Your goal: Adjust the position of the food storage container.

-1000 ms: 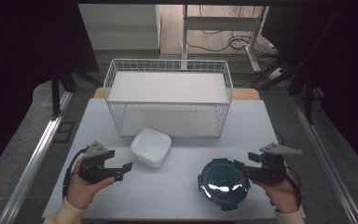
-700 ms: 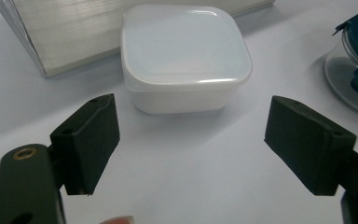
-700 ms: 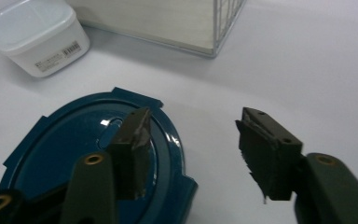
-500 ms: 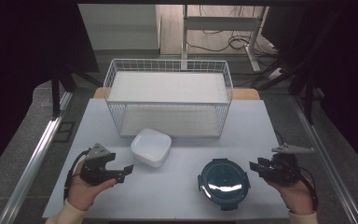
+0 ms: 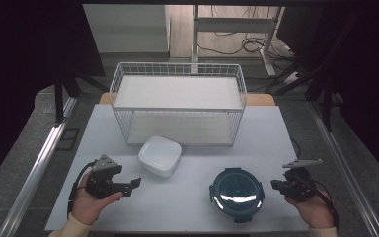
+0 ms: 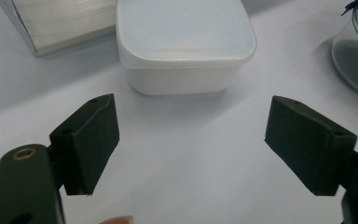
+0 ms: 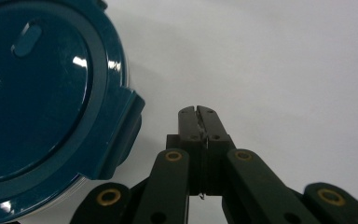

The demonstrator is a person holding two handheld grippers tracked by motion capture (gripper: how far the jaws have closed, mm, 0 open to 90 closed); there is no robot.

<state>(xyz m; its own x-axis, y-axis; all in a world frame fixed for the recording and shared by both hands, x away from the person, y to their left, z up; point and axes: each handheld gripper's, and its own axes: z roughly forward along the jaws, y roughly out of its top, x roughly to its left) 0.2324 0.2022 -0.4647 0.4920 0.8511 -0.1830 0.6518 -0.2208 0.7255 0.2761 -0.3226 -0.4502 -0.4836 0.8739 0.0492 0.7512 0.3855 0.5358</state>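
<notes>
While empty, right gripper (image 7: 199, 112) flanks round container (image 7: 42, 102), closed.

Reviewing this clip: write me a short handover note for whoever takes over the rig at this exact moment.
Left gripper: jaws wide open, nothing between them, aimed at the white lidded container, short of touching it.
Right gripper: jaws have just closed on nothing and meet pad to pad; it sits on the table just right of the round container with the dark blue clip lid, apart from it.
Things: both containers stand on the white table, in front of the wire basket, which looks empty.
Done: nothing moved or gripped so far.
Left: likely both containers still need handling; the right gripper must reopen first.
</notes>
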